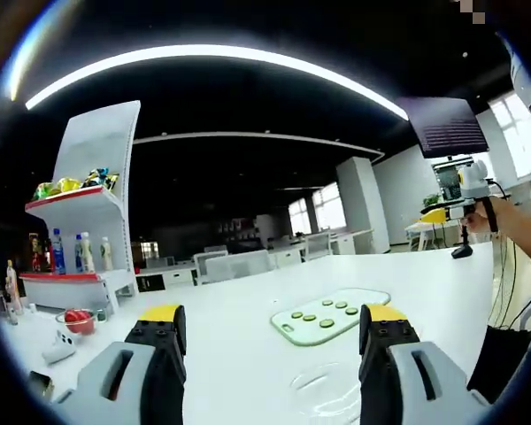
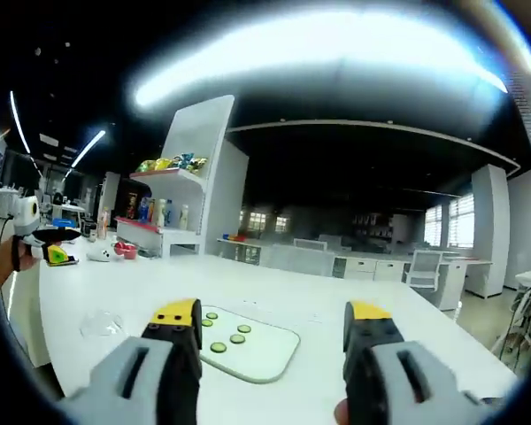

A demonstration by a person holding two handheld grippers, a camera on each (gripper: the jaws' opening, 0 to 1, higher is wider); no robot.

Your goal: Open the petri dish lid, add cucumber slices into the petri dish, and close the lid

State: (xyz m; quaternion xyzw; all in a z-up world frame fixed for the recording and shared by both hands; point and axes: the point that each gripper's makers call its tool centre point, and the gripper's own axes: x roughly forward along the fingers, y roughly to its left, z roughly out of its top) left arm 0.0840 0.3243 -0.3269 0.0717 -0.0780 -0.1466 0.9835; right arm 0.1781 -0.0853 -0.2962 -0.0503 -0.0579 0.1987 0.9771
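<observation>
My left gripper [image 1: 272,336] has its yellow-tipped grey jaws wide apart, nothing between them, held above the long white table [image 1: 248,354]. Just ahead between the jaws lies the pale green rounded cutting board [image 1: 329,315] with the round green cucumber slices [image 1: 327,323] spread over it. Nearer to me, close to the right jaw, sits the clear round petri dish [image 1: 326,390], lid on as far as I can tell, its rim faint against the table. Far right in the left gripper view, a hand [image 1: 478,220] holds the other gripper up off the table edge; I cannot tell its jaw state from there

In the right gripper view my right gripper [image 2: 274,332] also has jaws spread, empty. The same cutting board [image 2: 252,350] lies between them, nearer the left jaw, with cucumber slices [image 2: 219,347] on its near-left part. The petri dish [image 2: 102,324] shows as a faint clear disc well left of the board. At the far left edge a hand [image 2: 9,252] grips the left gripper

Background: a white display shelf [image 1: 93,221] with bottles and yellow-green packets, a small bowl with something red [image 1: 78,320] near it, white office desks and chairs [image 2: 372,261] behind the table
</observation>
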